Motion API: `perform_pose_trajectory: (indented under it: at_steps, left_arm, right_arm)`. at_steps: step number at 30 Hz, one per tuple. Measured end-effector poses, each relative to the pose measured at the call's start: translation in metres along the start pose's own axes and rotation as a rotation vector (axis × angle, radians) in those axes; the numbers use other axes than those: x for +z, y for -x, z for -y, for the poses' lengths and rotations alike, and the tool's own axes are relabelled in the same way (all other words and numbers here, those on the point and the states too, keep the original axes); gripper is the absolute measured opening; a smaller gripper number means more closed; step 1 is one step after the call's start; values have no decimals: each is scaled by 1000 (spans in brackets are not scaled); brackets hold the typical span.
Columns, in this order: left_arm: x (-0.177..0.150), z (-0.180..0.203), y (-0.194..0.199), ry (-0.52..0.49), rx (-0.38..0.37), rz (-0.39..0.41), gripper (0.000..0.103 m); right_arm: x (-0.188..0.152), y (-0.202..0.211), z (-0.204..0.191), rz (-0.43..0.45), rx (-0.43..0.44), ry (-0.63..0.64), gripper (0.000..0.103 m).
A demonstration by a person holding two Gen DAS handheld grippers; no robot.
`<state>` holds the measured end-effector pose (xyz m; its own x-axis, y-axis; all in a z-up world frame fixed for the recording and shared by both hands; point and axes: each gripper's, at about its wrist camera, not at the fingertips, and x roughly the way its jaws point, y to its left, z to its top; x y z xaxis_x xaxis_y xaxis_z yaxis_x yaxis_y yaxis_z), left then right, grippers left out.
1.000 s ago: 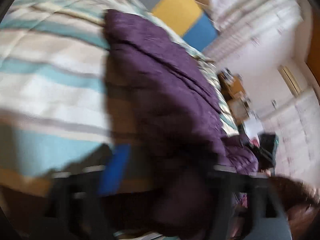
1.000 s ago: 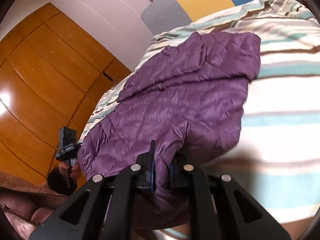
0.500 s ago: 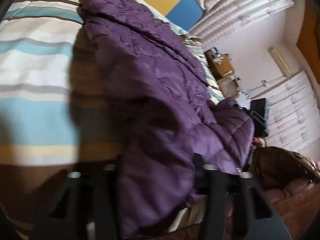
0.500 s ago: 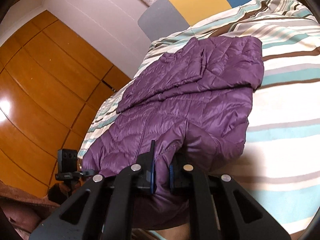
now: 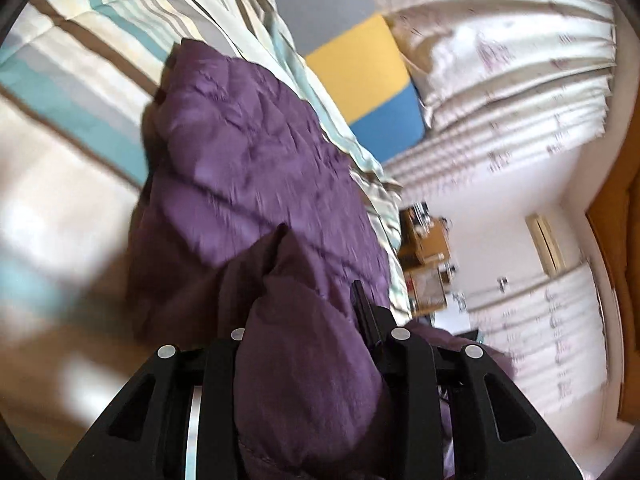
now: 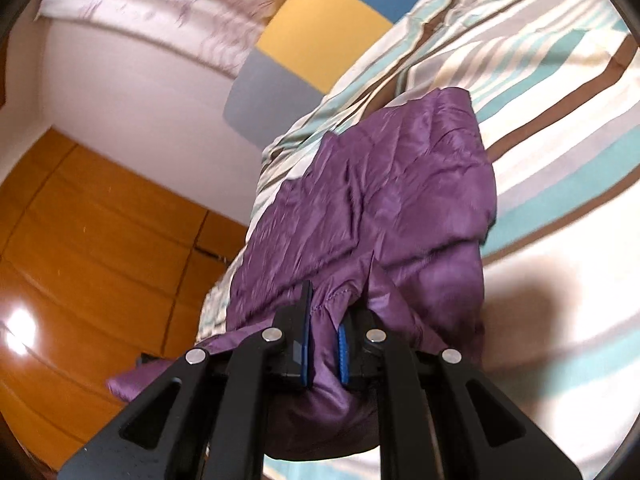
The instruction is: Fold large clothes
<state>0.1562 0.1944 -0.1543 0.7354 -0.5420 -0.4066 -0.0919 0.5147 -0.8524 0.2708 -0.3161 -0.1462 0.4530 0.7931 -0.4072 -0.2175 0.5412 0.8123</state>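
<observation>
Striped bedspread (image 5: 92, 60) ahead of both tongs: left gripper (image 5: 304, 344) has just closed onto the purple jacket's (image 5: 248, 152) near hem, right gripper (image 6: 324, 336) clamps the other corner, so folding can start

Purple quilted puffer jacket (image 5: 248, 168), shiny fabric, diamond-stitched panels, creased. Lies spread on striped bedding, long axis running away toward headboard end. Far end flat, edge squared off in right wrist view (image 6: 400, 208). Near end bunched and lifted off bedding: 1 thick wad rises between jaws in left wrist view, 1 seamed edge with visible stitching pinched between blue pads in right wrist view. Fold of fabric hangs below that pinch. Left wrist view motion-blurred, so stitch detail there unclear.
</observation>
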Motion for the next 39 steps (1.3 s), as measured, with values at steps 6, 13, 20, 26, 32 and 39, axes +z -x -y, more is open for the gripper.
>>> perform_pose_trajectory:
  at_steps: [6, 13, 20, 26, 32, 39]
  left_arm:
    - [29, -18, -27, 97, 75, -1, 50]
    - [48, -21, -5, 189, 47, 153, 97]
    - [28, -27, 25, 84, 145, 286, 100]
    - [2, -14, -24, -154, 342, 147, 100]
    - [-2, 1, -60, -282, 490, 105, 92]
    - [-16, 6, -41, -274, 409, 46, 50]
  right_arm:
    - [21, -30, 26, 17, -30, -97, 15]
    - [27, -19, 56, 179, 12, -192, 76]
    - [12, 15, 54, 259, -109, -98, 95]
    - [-19, -34, 23, 71, -360, 193, 93]
    - [-33, -59, 12, 34, -360, 229, 52]
    - [-54, -40, 11, -4, -277, 220, 36]
